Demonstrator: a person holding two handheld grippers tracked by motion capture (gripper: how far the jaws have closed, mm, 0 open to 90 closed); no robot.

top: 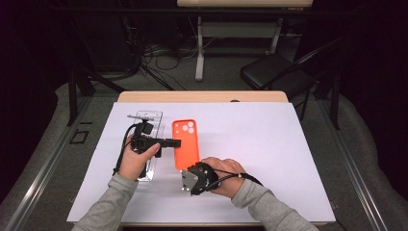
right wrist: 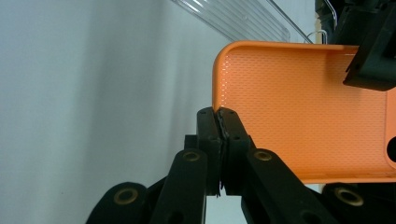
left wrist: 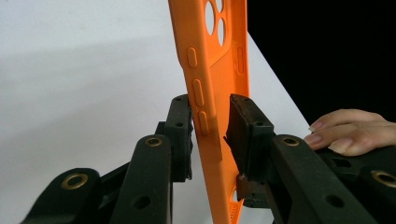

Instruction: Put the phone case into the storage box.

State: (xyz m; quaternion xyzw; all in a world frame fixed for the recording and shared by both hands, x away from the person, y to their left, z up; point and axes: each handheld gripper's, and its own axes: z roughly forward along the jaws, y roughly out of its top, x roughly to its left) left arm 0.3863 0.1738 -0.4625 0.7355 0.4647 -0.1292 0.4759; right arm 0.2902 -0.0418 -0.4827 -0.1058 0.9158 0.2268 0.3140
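An orange phone case [top: 185,139] lies on the white sheet, camera holes at its far end. My left gripper [top: 176,142] comes in from the case's left side. In the left gripper view that gripper [left wrist: 210,122] is open, one jaw outside and one inside the buttoned side wall of the case [left wrist: 205,70], with a small gap at each pad. My right gripper [top: 190,170] is at the case's near end. In the right gripper view it [right wrist: 218,115] is shut on the case's thin end wall at a corner of the case [right wrist: 299,112].
A clear plastic package [top: 150,126] lies under my left hand, left of the case, also seen as the package [right wrist: 243,18]. The white sheet [top: 269,144] covers the table. A black chair [top: 274,72] and cables stand beyond the far edge.
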